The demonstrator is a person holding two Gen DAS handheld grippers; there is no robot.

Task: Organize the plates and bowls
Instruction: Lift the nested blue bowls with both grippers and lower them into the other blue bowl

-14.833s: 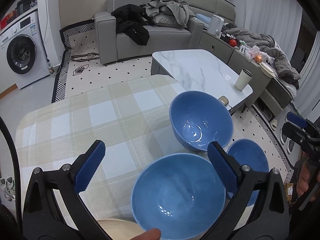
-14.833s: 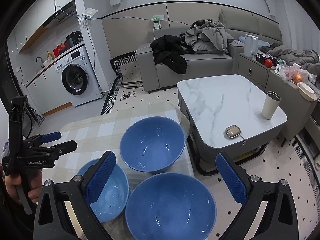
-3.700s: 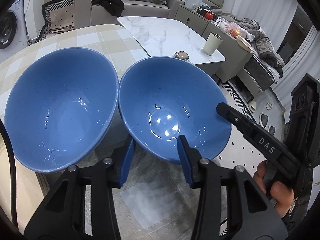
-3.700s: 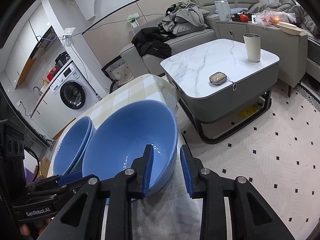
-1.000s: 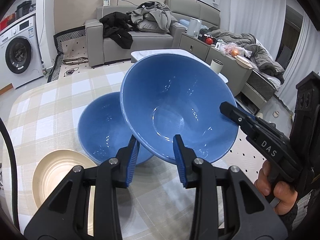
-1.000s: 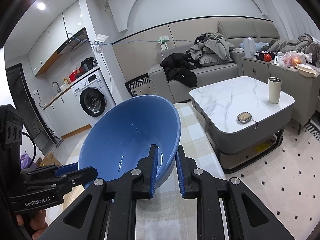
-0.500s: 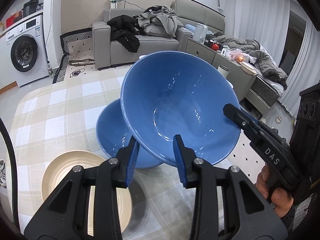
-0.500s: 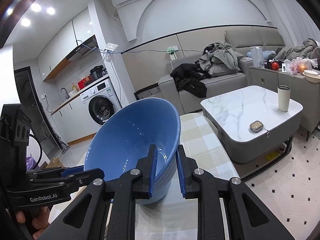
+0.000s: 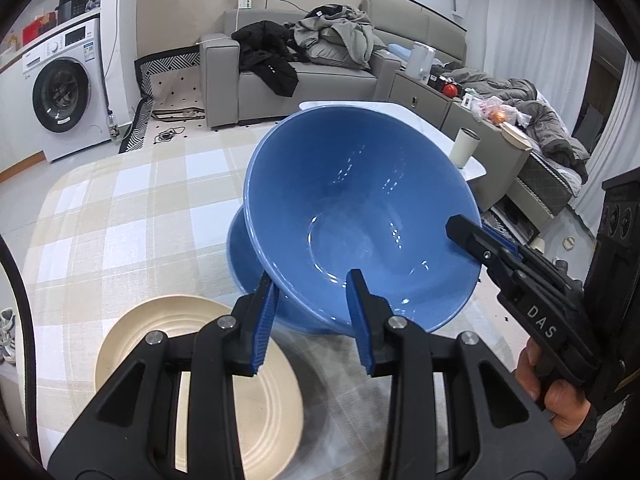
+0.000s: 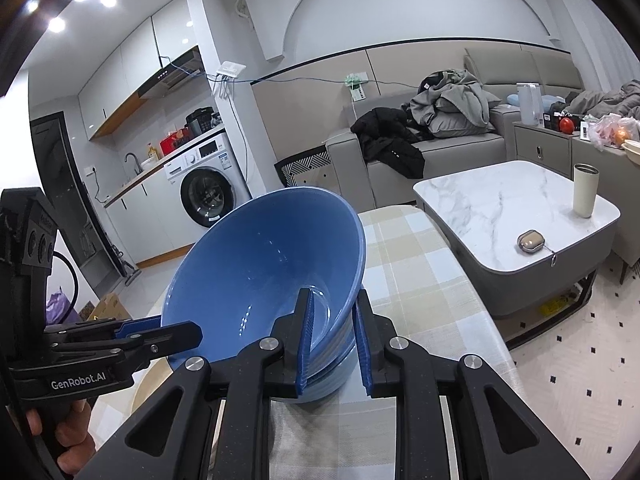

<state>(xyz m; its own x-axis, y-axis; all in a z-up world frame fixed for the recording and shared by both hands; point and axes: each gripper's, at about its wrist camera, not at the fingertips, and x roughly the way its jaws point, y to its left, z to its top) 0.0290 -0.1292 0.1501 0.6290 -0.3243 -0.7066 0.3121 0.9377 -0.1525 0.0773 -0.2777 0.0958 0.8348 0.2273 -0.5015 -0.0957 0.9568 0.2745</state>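
A large blue bowl [image 9: 360,216] hangs tilted over the checked table, held by both grippers. My left gripper [image 9: 314,308] is shut on its near rim, one finger inside and one outside. Seen in the right wrist view, my right gripper [image 10: 334,336] is shut on the bowl's [image 10: 256,272] right wall. The right gripper [image 9: 472,236] enters the left wrist view from the right, and the left gripper [image 10: 168,330] enters the right wrist view from the left. Directly under the held bowl sits a second blue bowl [image 9: 236,256], mostly hidden. A cream plate [image 9: 192,380] lies left of it.
The checked tablecloth [image 9: 132,208] covers the table, whose right edge [image 10: 472,292] drops to the floor. Beyond it stands a marble coffee table [image 10: 500,208] with a cup [image 10: 584,192] and a small case [image 10: 530,242]. A sofa and a washing machine are farther back.
Both grippers carried the held bowl lower and over the second blue bowl, which is now almost covered. More of the cream plate shows at lower left.
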